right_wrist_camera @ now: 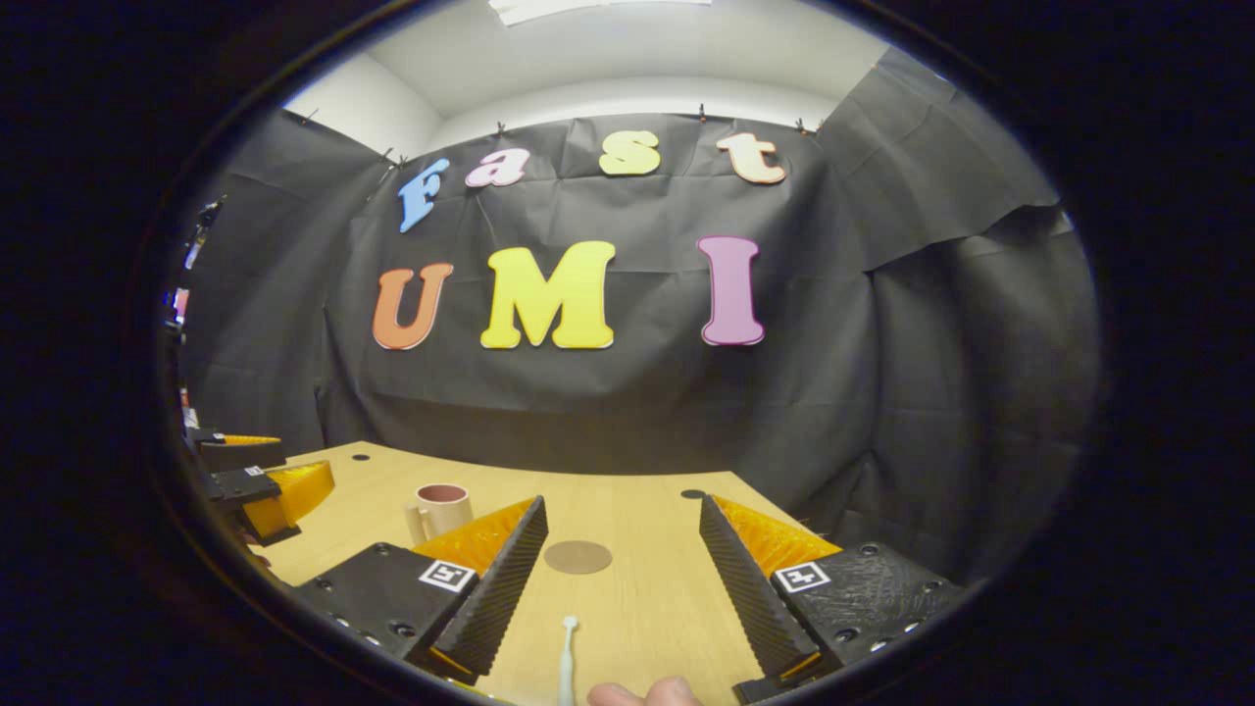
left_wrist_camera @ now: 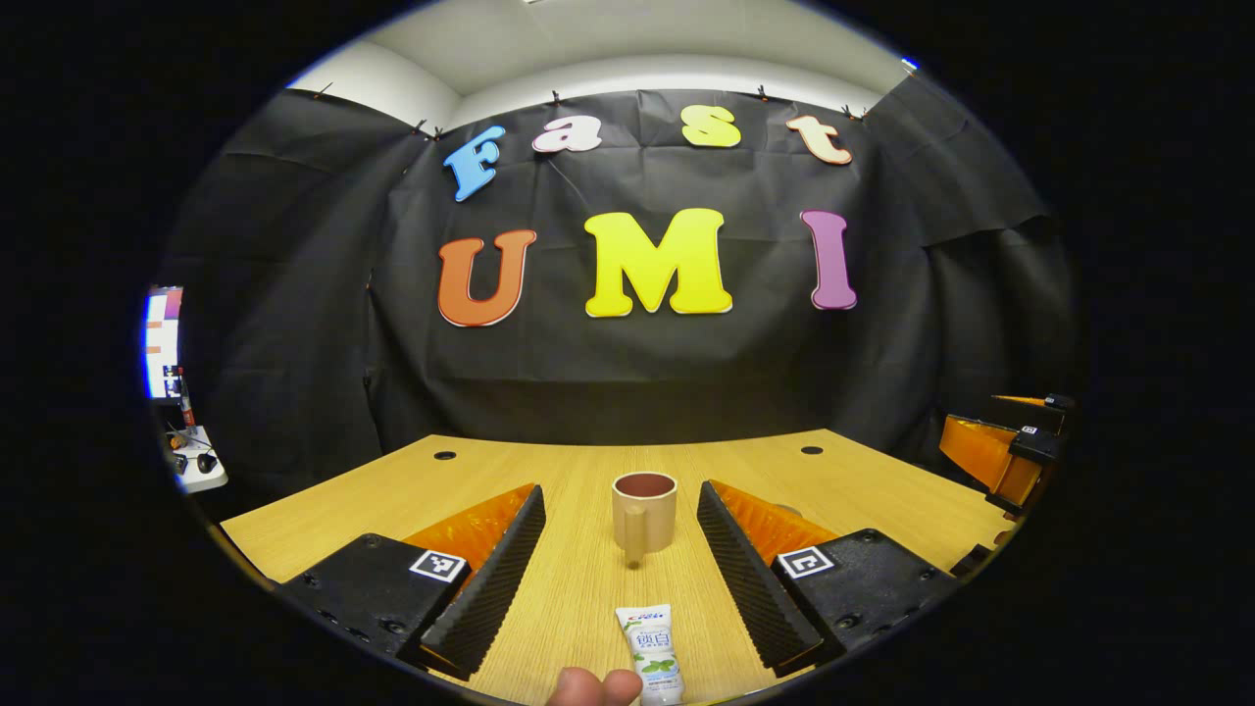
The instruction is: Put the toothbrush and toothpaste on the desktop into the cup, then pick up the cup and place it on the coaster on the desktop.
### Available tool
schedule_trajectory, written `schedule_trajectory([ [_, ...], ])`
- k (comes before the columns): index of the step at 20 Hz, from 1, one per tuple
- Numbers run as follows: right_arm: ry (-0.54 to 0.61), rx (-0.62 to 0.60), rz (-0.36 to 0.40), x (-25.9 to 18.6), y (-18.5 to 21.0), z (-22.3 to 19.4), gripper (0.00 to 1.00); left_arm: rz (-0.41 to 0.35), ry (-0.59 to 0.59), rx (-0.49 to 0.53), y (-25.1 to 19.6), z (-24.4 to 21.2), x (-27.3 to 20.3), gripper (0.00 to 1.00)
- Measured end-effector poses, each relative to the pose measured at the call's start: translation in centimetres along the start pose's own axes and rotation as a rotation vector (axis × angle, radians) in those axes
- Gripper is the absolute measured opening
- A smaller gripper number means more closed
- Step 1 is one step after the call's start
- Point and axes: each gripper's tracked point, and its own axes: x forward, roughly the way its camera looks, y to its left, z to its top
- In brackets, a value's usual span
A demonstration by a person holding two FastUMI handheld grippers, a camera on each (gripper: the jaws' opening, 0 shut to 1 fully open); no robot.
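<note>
A beige cup [left_wrist_camera: 644,510] stands upright on the wooden desk [left_wrist_camera: 882,490], its handle towards me. My left gripper [left_wrist_camera: 621,493] is open, its fingers on either side of the cup and short of it. A white toothpaste tube [left_wrist_camera: 652,652] lies flat between the fingers, close to the camera, beside a fingertip [left_wrist_camera: 593,686]. My right gripper [right_wrist_camera: 623,502] is open above the desk [right_wrist_camera: 647,608]. Between its fingers lie a white toothbrush [right_wrist_camera: 567,657] and, farther off, a round brown coaster [right_wrist_camera: 577,557]. The cup [right_wrist_camera: 441,510] stands to the left of the coaster.
The right gripper [left_wrist_camera: 1010,451] shows at the desk's right edge, and the left gripper [right_wrist_camera: 257,480] at the left edge. Cable holes [left_wrist_camera: 444,456] [left_wrist_camera: 811,450] sit near the back edge. A side bench with a screen [left_wrist_camera: 162,343] stands far left.
</note>
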Motion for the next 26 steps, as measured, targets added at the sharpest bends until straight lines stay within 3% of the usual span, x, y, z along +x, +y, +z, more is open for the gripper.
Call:
schedule_trajectory([
  [12,0.174,-0.012,0.031,-0.3,0.6,-7.0,0.95,-0.080,0.388,-0.091,-2.3,-11.2,-0.9,1.00],
  [26,0.293,-0.048,0.049,0.3,0.5,-11.6,0.98,-0.058,0.600,-0.061,-2.1,-16.1,-0.6,1.00],
])
